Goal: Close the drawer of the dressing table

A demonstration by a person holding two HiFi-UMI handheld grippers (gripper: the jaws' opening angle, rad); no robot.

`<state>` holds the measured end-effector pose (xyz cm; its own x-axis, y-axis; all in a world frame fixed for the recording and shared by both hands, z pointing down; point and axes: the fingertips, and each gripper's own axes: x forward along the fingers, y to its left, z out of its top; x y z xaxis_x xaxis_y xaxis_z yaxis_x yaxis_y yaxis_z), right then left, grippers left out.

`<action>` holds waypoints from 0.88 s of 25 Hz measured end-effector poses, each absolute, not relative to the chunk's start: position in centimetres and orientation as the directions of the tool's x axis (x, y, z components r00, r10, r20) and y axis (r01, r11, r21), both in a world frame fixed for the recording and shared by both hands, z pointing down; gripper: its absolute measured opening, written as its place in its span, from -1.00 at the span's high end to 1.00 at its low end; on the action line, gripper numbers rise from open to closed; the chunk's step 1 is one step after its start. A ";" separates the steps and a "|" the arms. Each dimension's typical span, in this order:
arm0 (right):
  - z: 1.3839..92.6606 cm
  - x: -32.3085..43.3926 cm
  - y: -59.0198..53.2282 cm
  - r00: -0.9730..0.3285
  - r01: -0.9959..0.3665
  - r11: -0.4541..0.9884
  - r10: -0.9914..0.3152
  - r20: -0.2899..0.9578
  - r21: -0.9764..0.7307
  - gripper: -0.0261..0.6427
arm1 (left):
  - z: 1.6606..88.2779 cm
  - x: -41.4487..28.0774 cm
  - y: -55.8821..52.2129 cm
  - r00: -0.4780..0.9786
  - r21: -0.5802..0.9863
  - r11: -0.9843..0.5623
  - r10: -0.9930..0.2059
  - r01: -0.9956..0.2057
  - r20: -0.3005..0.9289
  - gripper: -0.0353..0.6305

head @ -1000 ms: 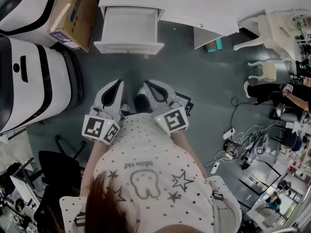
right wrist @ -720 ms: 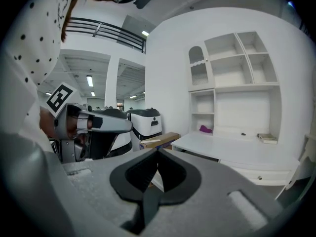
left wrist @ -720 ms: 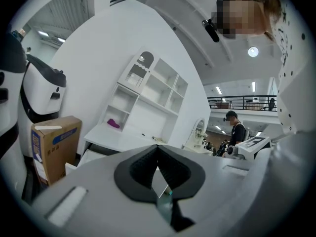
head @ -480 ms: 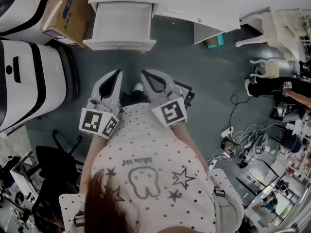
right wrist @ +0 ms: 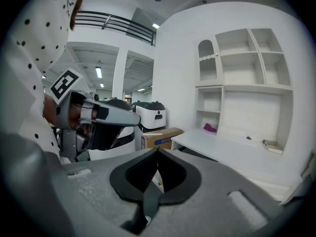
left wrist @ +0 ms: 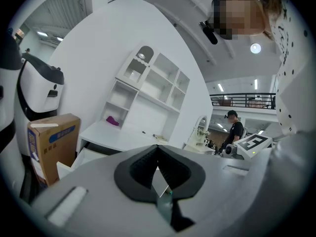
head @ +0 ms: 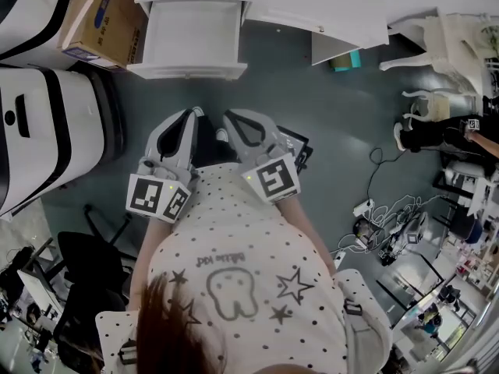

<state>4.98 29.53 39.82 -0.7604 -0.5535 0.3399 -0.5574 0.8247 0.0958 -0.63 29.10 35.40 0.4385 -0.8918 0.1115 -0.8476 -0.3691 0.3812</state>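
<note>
The white dressing table (head: 312, 2) runs along the top of the head view. Its left drawer (head: 189, 41) stands pulled out over the grey floor, and it looks empty. My left gripper (head: 192, 114) and right gripper (head: 225, 117) hang side by side in front of my chest, both pointing toward the drawer and a stretch short of its front panel (head: 187, 71). Both are shut with nothing between the jaws. In the left gripper view the left gripper (left wrist: 158, 148) faces the table (left wrist: 118, 137) and the drawer (left wrist: 69, 168). The right gripper (right wrist: 158, 151) faces the table (right wrist: 232, 154).
A cardboard box (head: 101, 22) sits left of the drawer, beside white-and-black machines (head: 47, 127). A black chair (head: 90, 267) stands at lower left. White ornate chairs (head: 440, 45), cables (head: 390, 209) and another person (head: 448, 135) are at the right.
Both grippers have moved nearer to the open drawer, which now sits higher in the head view. Their jaws stay shut.
</note>
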 end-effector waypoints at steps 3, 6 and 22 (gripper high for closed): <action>40.5 4.9 28.5 -0.754 -0.564 0.820 -0.559 0.345 0.095 0.91 | 35.5 -1.0 28.0 0.442 0.383 -0.372 -0.890 -0.846 0.114 0.90; 40.8 4.5 27.1 -0.742 -0.581 0.809 -0.571 0.351 0.089 0.91 | 35.7 -1.7 26.3 0.447 0.384 -0.375 -0.887 -0.843 0.115 0.90; 38.6 3.0 18.9 -0.637 -0.727 0.686 -0.690 0.344 0.030 0.91 | 33.6 -3.6 17.7 0.577 0.409 -0.505 -0.814 -0.760 0.067 0.89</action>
